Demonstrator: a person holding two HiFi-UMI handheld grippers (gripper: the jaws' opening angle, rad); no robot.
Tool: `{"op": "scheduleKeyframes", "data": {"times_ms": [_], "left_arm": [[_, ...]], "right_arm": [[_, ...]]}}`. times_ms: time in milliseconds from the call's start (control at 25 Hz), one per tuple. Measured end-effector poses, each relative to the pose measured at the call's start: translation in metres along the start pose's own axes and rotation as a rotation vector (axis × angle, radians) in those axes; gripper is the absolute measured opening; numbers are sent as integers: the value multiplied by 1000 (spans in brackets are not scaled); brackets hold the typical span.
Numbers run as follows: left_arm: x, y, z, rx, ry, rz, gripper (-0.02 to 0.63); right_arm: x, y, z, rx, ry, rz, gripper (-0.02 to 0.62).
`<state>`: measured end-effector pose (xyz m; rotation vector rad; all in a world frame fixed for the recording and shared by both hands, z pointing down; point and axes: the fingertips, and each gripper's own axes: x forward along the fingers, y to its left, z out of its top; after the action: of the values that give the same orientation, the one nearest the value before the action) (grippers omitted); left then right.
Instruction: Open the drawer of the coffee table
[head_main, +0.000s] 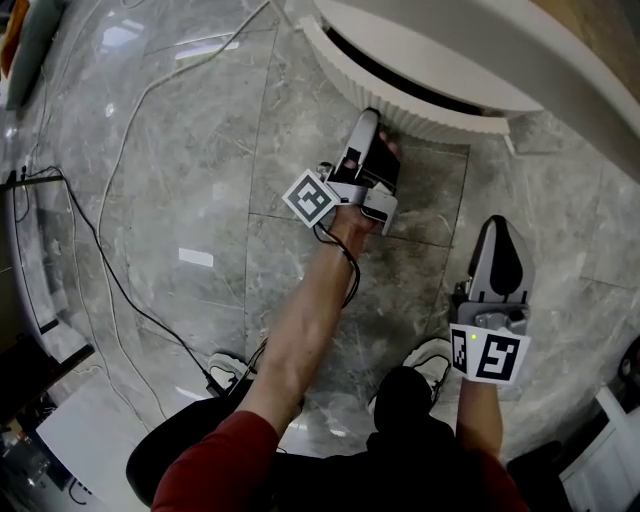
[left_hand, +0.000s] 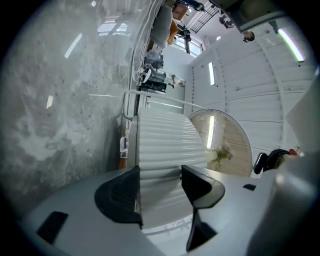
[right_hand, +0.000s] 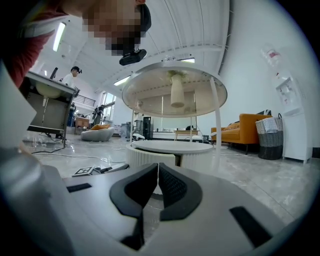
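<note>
Head view shows the left gripper (head_main: 368, 118) stretched forward on a straight arm, its tip right at the curved, ribbed drawer front (head_main: 430, 118) of the coffee table (head_main: 450, 45). That is where a pull would have to begin. Left gripper view shows its jaws standing well apart with the white ribs filling the gap between them. The pads do not appear to press on anything, so I judge this gripper released and lined up to take hold, with nothing gripped yet. The right gripper (head_main: 500, 228) hangs back near the person's knee, well apart from the table. Its jaws are closed together on nothing, which suits a spare hand kept out of the drawer's path. The coffee table sits low on the grey marble floor (head_main: 190, 200), at the top of the head view, straight ahead of the person. Its drawer front is a pale band of fine vertical ribs that follows the round body under a smooth white top, with a dark slot running between top and band. No handle or knob shows, so the grip probably has to go on the upper edge of the ribbed band. From here the drawer looks in or nearly in, though I cannot tell for certain.
</note>
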<state>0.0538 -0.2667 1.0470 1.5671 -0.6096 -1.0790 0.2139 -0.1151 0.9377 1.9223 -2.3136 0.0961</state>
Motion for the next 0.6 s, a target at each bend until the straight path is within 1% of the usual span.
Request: {"op": "scheduleKeyframes", "data": {"times_ms": [320, 600], "left_arm": [[-54, -21, 3, 9, -14, 17, 279], [-104, -40, 5, 12, -11, 29, 279]], "right_arm": [[1, 21, 11, -20, -27, 36, 23], [-11, 44, 17, -29, -48, 52, 23]]}}
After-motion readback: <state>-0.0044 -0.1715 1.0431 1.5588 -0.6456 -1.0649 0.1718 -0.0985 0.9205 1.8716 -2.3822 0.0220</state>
